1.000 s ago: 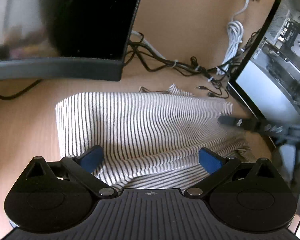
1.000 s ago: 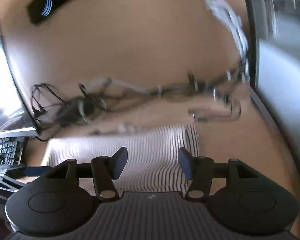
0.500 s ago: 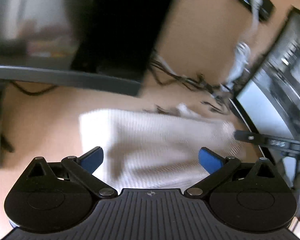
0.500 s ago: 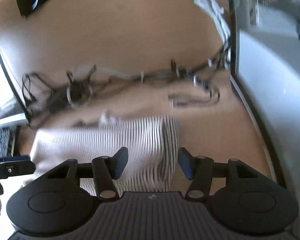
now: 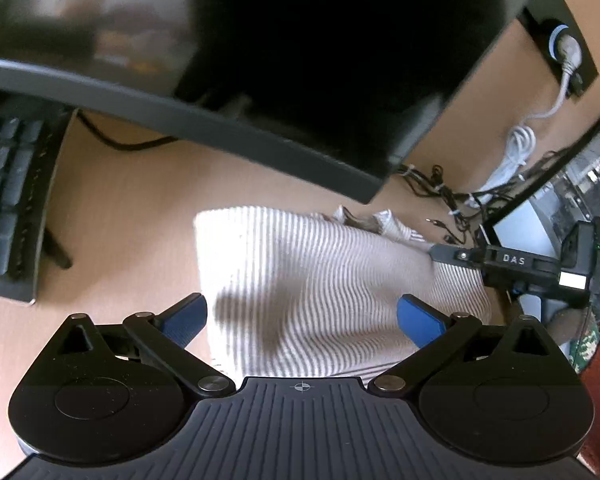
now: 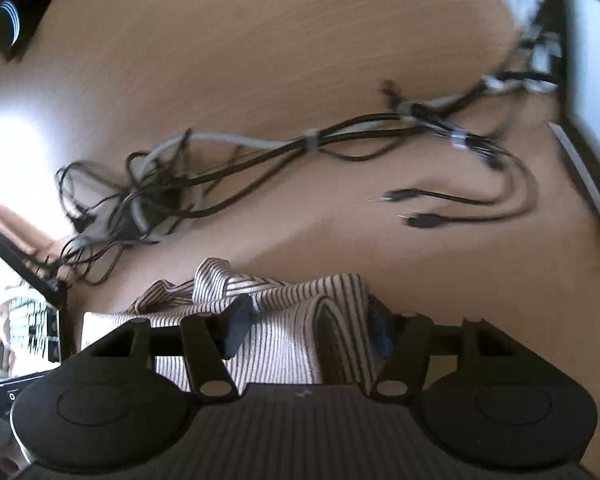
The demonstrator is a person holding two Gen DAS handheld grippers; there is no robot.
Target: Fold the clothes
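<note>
A light wooden desk [image 5: 132, 208] fills both views, and a dark monitor [image 5: 260, 60] looms over its far side in the left wrist view, its lower bezel hanging just above the far edge of the cloth. To the left of that monitor sits a black keyboard [image 5: 8, 196], and at the right edge a second screen [image 5: 572, 200] stands tilted. The striped garment [image 5: 320, 280], white with thin dark stripes, lies folded into a rough rectangle in the middle of the desk, between the two screens, its far edge rumpled into a small raised bunch. The left gripper [image 5: 302, 316] hangs over the near part of the garment with its blue pads spread wide, one off the cloth's left edge and one over its right part, gripping nothing. The right gripper [image 6: 306, 328] reaches in at the garment's right edge, seen in the left view as a black arm marked with letters; its jaws have just been closing, with a raised fold of the striped fabric standing between them, though whether the pads already press on it cannot be told. Beyond the garment a bundle of black and grey cables [image 6: 236, 168] trails across the desk, two loose plug ends [image 6: 416, 208] lying apart from it.
</note>
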